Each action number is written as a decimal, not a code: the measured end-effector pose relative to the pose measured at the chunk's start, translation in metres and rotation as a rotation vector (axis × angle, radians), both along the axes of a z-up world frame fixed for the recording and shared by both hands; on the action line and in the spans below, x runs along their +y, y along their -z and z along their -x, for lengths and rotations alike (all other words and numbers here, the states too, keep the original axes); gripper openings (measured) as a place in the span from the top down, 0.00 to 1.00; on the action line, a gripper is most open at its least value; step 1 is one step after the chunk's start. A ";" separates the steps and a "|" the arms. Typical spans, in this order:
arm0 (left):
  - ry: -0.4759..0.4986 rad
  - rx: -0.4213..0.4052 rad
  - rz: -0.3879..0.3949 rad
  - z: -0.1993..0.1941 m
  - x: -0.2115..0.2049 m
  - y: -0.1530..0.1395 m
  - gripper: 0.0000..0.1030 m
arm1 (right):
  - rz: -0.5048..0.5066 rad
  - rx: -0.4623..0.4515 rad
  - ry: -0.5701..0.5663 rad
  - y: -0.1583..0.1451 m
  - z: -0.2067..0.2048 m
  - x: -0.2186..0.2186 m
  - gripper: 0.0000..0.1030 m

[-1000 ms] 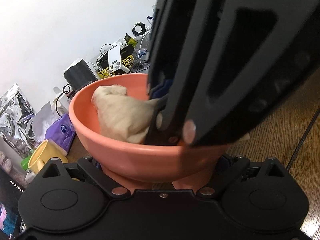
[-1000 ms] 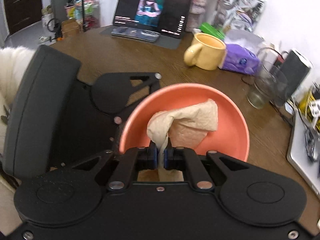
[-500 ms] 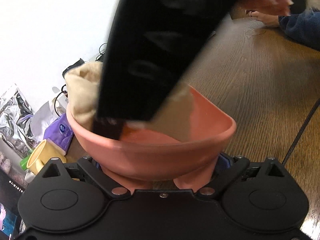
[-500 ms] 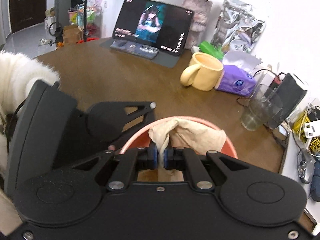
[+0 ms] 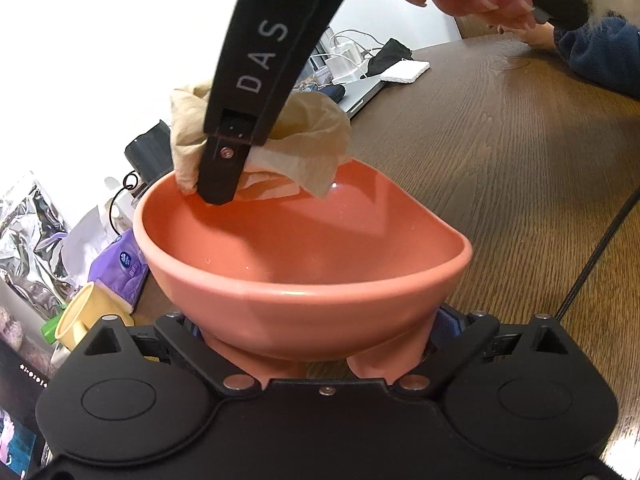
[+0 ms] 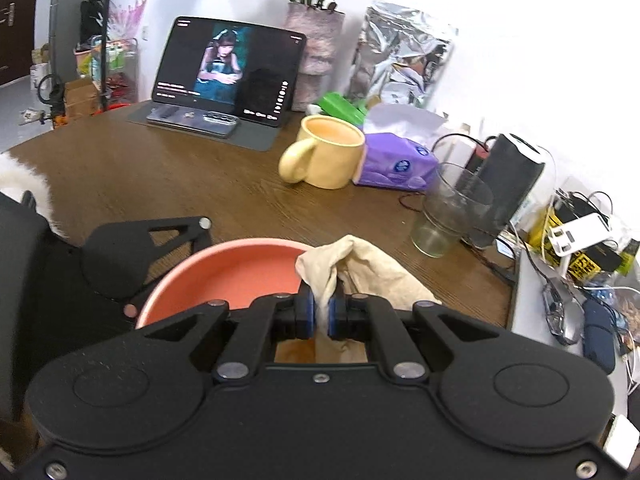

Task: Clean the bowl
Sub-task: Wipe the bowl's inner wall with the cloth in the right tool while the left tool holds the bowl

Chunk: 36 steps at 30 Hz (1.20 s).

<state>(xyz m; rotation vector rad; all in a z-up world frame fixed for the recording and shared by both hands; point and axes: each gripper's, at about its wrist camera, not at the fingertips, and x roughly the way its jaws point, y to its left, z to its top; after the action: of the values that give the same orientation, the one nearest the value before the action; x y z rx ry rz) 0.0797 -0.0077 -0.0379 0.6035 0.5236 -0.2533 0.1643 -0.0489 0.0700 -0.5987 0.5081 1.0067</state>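
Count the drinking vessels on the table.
2: a yellow mug beside the purple tissue pack, and a clear glass in front of the dark speaker. Clutter at the right may hide more.

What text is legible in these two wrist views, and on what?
"DAS": white letters on the right gripper arm, left wrist view.
Purple tissue pack: round blue logo, unreadable.
Tablet: white caption lines, too small.
Yellow-and-black packet: print blurred.
Bowl, cloth, yellow mug: no text.
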 end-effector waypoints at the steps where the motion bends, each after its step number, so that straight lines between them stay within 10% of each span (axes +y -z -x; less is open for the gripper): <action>1: 0.000 0.000 0.000 -0.004 0.003 0.002 0.07 | 0.001 -0.003 0.009 0.001 -0.001 0.000 0.93; 36: 0.003 -0.003 -0.004 -0.004 0.002 0.000 0.07 | 0.319 0.166 0.033 0.038 0.017 -0.003 0.93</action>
<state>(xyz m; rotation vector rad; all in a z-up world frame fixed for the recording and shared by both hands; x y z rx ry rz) 0.0838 -0.0054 -0.0375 0.6087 0.5210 -0.2538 0.1470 -0.0520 0.0316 -0.7904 0.8328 0.9556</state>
